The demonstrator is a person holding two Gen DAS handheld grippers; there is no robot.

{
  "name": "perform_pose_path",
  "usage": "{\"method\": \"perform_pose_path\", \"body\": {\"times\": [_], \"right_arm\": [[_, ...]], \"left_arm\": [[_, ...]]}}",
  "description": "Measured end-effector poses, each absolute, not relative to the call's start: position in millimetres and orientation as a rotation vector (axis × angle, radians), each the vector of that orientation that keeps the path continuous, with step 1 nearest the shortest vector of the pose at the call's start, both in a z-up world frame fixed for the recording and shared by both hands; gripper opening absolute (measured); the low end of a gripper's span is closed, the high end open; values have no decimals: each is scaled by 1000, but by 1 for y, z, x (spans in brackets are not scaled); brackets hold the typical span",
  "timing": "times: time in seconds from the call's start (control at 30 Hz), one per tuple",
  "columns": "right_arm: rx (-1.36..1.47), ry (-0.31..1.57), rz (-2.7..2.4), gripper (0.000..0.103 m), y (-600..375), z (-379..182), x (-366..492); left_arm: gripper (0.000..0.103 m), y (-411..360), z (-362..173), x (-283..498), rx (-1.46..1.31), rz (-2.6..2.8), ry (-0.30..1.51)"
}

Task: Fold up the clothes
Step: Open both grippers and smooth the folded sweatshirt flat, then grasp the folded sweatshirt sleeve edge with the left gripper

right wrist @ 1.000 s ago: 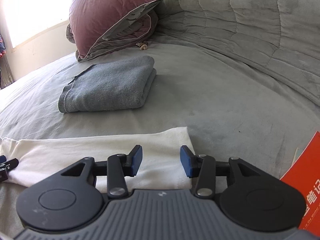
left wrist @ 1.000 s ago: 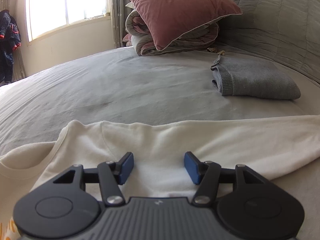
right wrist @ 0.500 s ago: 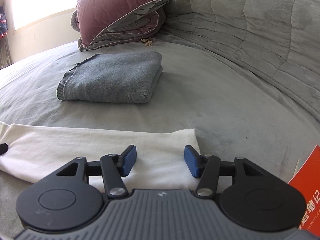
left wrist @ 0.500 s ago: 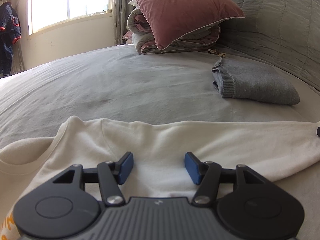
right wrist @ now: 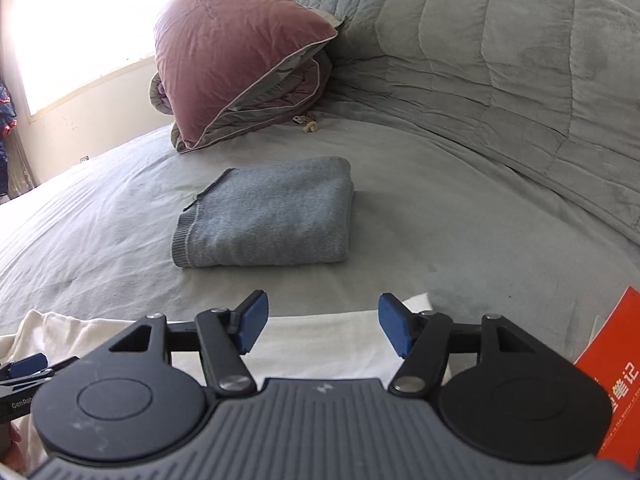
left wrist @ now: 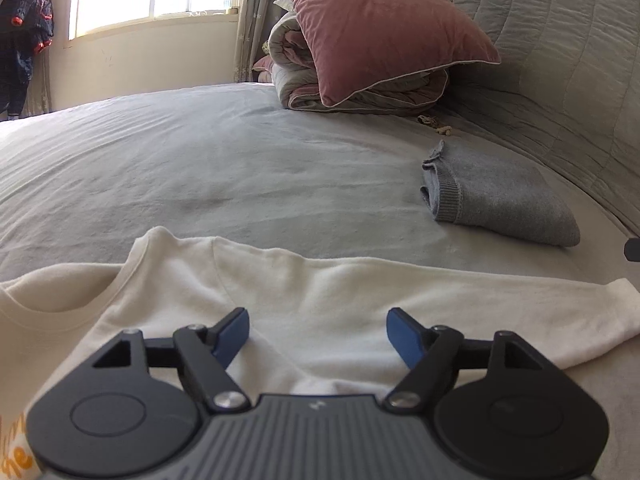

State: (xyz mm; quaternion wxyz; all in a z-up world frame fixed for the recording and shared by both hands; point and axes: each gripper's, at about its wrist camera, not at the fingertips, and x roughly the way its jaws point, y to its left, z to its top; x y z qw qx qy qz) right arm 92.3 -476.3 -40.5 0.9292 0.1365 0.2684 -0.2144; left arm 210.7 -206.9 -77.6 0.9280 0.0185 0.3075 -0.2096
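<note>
A cream long-sleeved shirt lies flat on the grey bed, its neckline at the left and one sleeve stretched out to the right. My left gripper hovers open over the shoulder area with nothing between its blue pads. The sleeve's cuff end lies under my right gripper, which is open and empty too. A folded grey sweater rests further up the bed, also seen as the grey sweater in the left wrist view.
A pink pillow sits on a rolled quilt at the bed's far end, against a padded grey headboard. An orange booklet lies at the right. The left gripper's tip shows at the lower left. Dark clothes hang by the window.
Both grippers have opened wider and shifted over the shirt. The right gripper has swung left, so the grey sweater now sits more centrally ahead of it.
</note>
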Motion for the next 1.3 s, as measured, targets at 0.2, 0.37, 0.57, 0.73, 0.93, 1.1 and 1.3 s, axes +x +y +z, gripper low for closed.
{"method": "perform_pose_path", "body": {"times": [0.2, 0.37, 0.57, 0.73, 0.93, 1.1, 1.3], "right_arm": [[248, 567, -363, 71, -446, -27, 106], [205, 593, -312, 78, -420, -23, 116], [133, 618, -250, 85, -390, -18, 121], [69, 618, -212, 90, -369, -13, 121], [40, 620, -163, 93, -343, -10, 124], [21, 648, -61, 93, -304, -8, 134], [31, 611, 79, 94, -241, -2, 155]], "left_arm": [[82, -175, -47, 196, 36, -378, 636], [86, -138, -30, 183, 44, -317, 631], [90, -90, -20, 169, 89, -249, 615], [92, -44, -17, 162, 73, -196, 617], [92, 8, -13, 160, 38, -110, 622], [96, 43, -10, 163, 67, -80, 605], [96, 69, -21, 168, 140, -67, 605]]}}
